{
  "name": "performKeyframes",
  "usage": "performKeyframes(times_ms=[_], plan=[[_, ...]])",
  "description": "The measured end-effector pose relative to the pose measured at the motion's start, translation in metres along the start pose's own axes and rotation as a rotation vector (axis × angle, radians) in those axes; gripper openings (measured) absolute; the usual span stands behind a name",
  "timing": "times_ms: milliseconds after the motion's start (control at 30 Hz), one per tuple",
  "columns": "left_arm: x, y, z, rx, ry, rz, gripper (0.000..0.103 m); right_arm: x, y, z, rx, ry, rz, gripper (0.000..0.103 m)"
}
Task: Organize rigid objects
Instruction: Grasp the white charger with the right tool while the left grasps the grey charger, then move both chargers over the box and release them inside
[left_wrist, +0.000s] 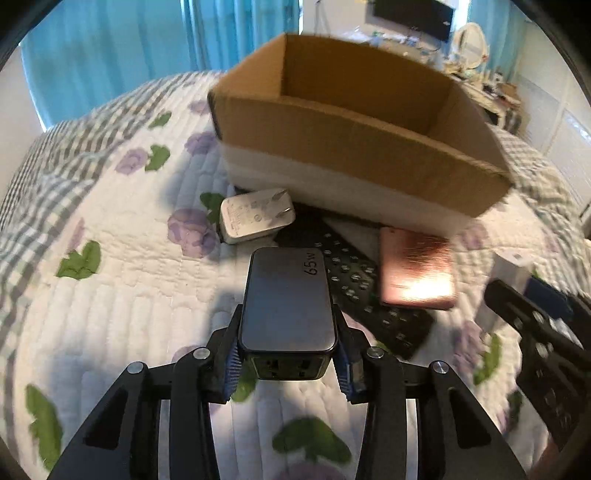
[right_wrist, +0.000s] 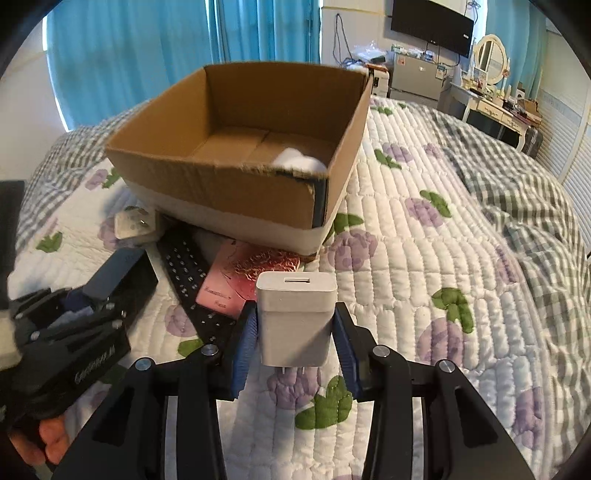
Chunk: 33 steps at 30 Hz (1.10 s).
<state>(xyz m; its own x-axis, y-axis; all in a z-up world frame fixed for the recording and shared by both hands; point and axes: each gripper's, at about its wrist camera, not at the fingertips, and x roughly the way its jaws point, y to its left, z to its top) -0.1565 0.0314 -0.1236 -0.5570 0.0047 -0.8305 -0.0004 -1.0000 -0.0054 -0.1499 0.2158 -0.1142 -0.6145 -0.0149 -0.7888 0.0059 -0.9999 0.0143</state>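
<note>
A dark 65 W charger (left_wrist: 288, 306) was clamped between the fingers of the left gripper (left_wrist: 288, 354), its long axis running forward along the fingers and its port face turned back toward the camera; a white charger (right_wrist: 295, 317) was gripped likewise by the right gripper (right_wrist: 295, 347), held upright with its prongs pointing down and its port on top; both were carried clear of the quilted bed (right_wrist: 424, 295). The open cardboard box (right_wrist: 236, 177) was seen straight ahead of both grippers and slightly higher in each view, its near wall facing them; the right gripper appeared to be the nearer, since the box floor could be seen from it, and a white item was already lying in the far right corner. It was judged that each charger would have to be lifted over that near wall. A second white charger (left_wrist: 255, 218), a black perforated strip (left_wrist: 354, 280) and a pink case (left_wrist: 417, 269) were left just before the box.
</note>
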Motion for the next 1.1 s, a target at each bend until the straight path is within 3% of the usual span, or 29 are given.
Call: performKeyframes(times_ms=[333,500,633,800,1100], plan=[[-0.067,-0.008,0.008,0.036,-0.120,-0.062,0.042,-0.058,-0.002,0.015,0.003,-0.076,0.033,0.040],[-0.092,-0.008,0.037,0.062,-0.191,-0.076,0.042,-0.082,-0.002,0.043,-0.020,-0.121,0.055,0.040],[-0.094,-0.005,0.068,0.059,-0.218,-0.100,0.042,-0.091,-0.002,0.069,-0.038,-0.151,0.070,0.040],[-0.087,-0.011,0.103,0.077,-0.264,-0.073,0.042,-0.087,-0.007,0.105,-0.046,-0.178,0.081,0.040],[-0.023,-0.024,0.149,0.133,-0.229,-0.054,0.042,-0.038,-0.018,0.153,-0.067,-0.159,0.054,0.040]])
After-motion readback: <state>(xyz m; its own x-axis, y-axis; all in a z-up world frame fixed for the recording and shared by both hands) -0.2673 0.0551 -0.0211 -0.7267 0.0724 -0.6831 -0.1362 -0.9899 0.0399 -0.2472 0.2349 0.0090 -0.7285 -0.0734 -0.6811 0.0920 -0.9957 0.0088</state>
